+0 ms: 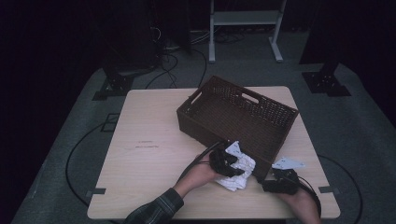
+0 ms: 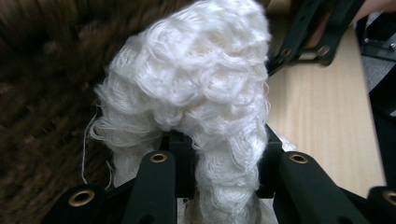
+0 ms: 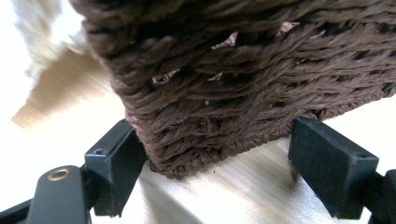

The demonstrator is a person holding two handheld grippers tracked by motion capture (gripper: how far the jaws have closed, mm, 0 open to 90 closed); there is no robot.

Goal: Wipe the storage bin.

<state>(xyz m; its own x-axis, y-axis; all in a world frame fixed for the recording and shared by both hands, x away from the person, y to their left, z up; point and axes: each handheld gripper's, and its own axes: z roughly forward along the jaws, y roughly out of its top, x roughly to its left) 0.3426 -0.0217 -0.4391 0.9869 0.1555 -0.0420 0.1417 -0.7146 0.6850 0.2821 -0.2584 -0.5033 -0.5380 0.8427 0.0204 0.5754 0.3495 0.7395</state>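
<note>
- Near the front edge of the tabletop (image 1: 140, 186), right of its middle, the left gripper (image 1: 229, 164) is clamped on a white knitted cloth (image 1: 239, 171); in the left gripper view the cloth (image 2: 196, 93) bulges out ahead of the closed jaws.
- The cloth lies just outside the near long wall of the brown woven basket (image 1: 261, 135), touching or all but touching it; whether any part still rests on the tabletop cannot be told.
- The basket sits toward the back right of the tabletop, its long axis running diagonally from back left to front right. Its open interior lies beyond and above the cloth, across the near wall.
- The right gripper (image 1: 280, 182) rests close to the front right part of the tabletop, at the basket's nearest corner. In the right gripper view its jaws stand apart, one on each side of that corner (image 3: 196, 140), without pressing on it.
- Judgement: the left hand is the nearer one to the cloth and already holds it; the coming move depends on lifting it over the near wall, away from the person, while the right gripper could steady the corner.
</note>
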